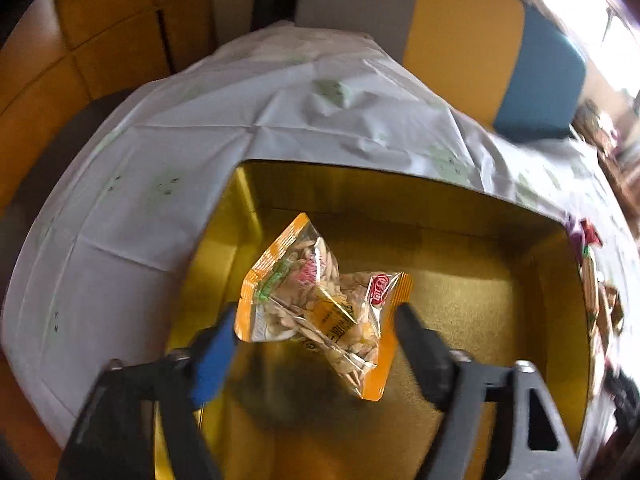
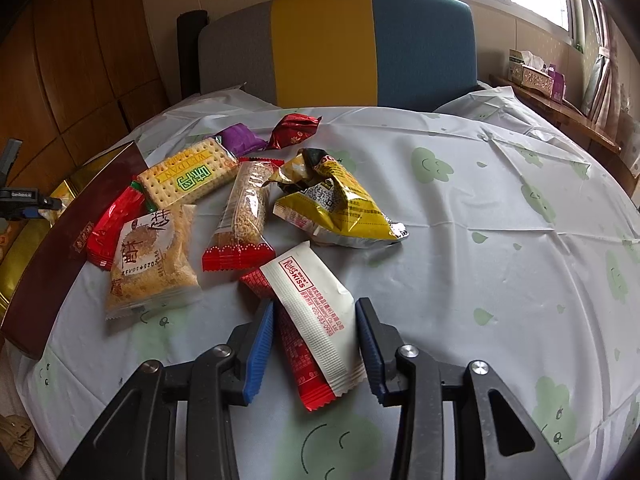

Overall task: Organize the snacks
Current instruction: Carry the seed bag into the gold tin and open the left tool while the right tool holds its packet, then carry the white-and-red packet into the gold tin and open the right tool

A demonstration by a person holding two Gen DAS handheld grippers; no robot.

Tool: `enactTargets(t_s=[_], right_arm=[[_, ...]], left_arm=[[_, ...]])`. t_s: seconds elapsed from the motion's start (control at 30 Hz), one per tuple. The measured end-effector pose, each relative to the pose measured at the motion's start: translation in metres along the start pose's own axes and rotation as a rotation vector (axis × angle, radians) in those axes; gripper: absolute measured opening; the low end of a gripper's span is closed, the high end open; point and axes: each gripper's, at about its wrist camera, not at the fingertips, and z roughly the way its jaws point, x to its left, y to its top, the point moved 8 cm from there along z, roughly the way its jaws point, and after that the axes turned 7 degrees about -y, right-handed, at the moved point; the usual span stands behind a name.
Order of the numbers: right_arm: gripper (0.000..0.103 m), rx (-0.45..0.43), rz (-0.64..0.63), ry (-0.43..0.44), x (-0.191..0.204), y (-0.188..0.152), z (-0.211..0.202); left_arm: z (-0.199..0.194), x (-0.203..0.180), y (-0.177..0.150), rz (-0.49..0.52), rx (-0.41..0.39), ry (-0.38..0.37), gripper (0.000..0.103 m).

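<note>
Left wrist view is smeared at the right edge: a few wrappers (image 1: 592,280) beside the gold box (image 1: 460,200) show there, too blurred to name. My left gripper (image 1: 316,312) is spread wide over that box, a crumpled seed packet (image 1: 320,304) between the fingers; whether either tip touches it, I cannot tell, and whether it rests on the box floor is just as unclear. Its long axis runs from the far left down to the near right.

Over to the right wrist view: my right gripper (image 2: 315,308) is open, holding nothing, its fingers either side of a white packet (image 2: 316,312) lying flat on the tablecloth (image 2: 480,240). The packet's long axis runs away from me, tilted left at the far end. A red packet (image 2: 296,360) lies partly hidden beneath it. Beyond, only this view shows the pile clearly: a cracker pack (image 2: 188,178), a grain bar (image 2: 244,216), a yellow bag (image 2: 336,200), a round cake pack (image 2: 152,256). At the left edge the box shows its dark red outer wall (image 2: 68,240), cut off by the frame
</note>
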Motion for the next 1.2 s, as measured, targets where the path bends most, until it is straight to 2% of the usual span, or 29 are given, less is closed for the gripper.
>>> enactTargets(t_s=[0.33, 0.6, 0.73, 0.93, 1.2], right_arm=[[0.039, -0.002, -0.019, -0.040, 0.002, 0.001, -0.004], [0.038, 0.010, 0.130, -0.023, -0.013, -0.006, -0.018], [0.038, 0.005, 0.155, -0.009, -0.009, -0.008, -0.030], [0.038, -0.021, 0.114, 0.038, 0.024, 0.011, -0.048], [0.038, -0.037, -0.035, 0.187, 0.125, 0.057, -0.061]], left_arm=[[-0.052, -0.011, -0.025, -0.074, -0.118, -0.048, 0.081], [-0.072, -0.028, -0.061, -0.093, -0.143, -0.073, 0.081], [-0.078, -0.033, -0.074, -0.085, -0.160, -0.060, 0.081], [-0.089, -0.038, -0.088, -0.013, -0.189, -0.013, 0.083], [-0.100, -0.033, -0.100, 0.008, -0.196, 0.002, 0.083]])
